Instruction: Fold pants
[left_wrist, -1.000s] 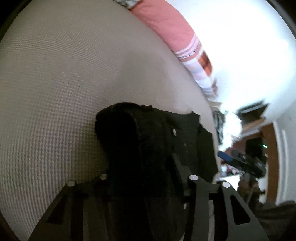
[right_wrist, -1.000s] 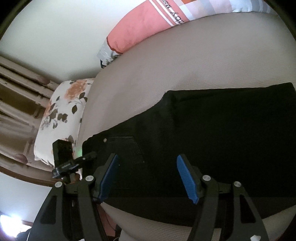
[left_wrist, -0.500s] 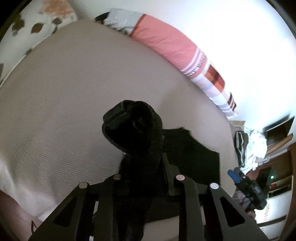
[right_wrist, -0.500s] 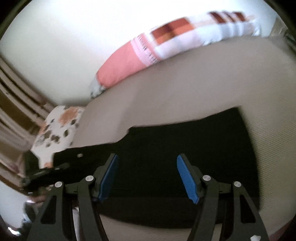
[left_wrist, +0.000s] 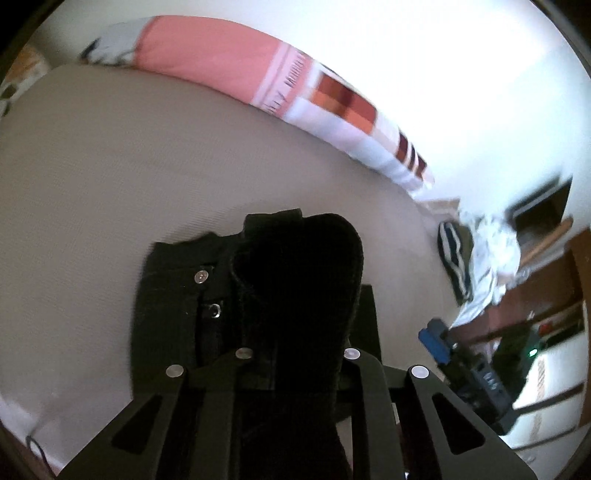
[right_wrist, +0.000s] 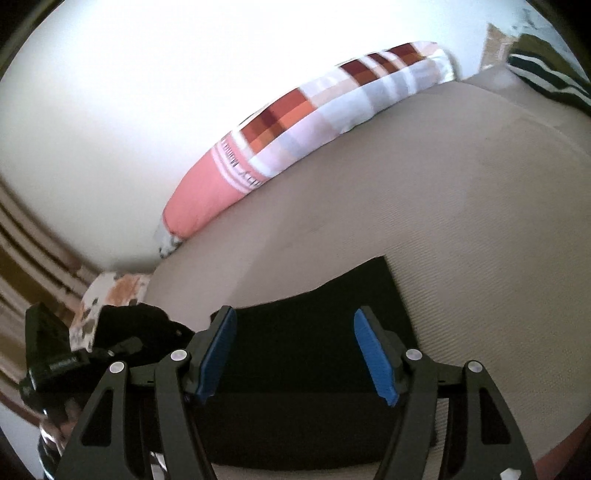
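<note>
Black pants (left_wrist: 173, 306) lie on a beige bed (left_wrist: 110, 177). In the left wrist view my left gripper (left_wrist: 295, 354) is shut on a bunched fold of the pants (left_wrist: 303, 280), held up over the waistband part with its metal button. The fabric hides the fingertips. In the right wrist view my right gripper (right_wrist: 295, 350) is open with blue pads (right_wrist: 373, 354), hovering above the flat folded pants (right_wrist: 314, 332). The left gripper with its raised fabric (right_wrist: 129, 325) shows at the lower left there.
A long pink, white and checked bolster pillow (left_wrist: 295, 88) lies along the wall at the bed's far side; it also shows in the right wrist view (right_wrist: 295, 133). A floral pillow (right_wrist: 110, 291) sits at one end. Clothes (left_wrist: 480, 258) and furniture stand beyond the bed's other end.
My left gripper has carried the gripped fold of the pants over the waistband part. My right gripper has lifted and tilted up, staying open; the pants below it now look shorter.
</note>
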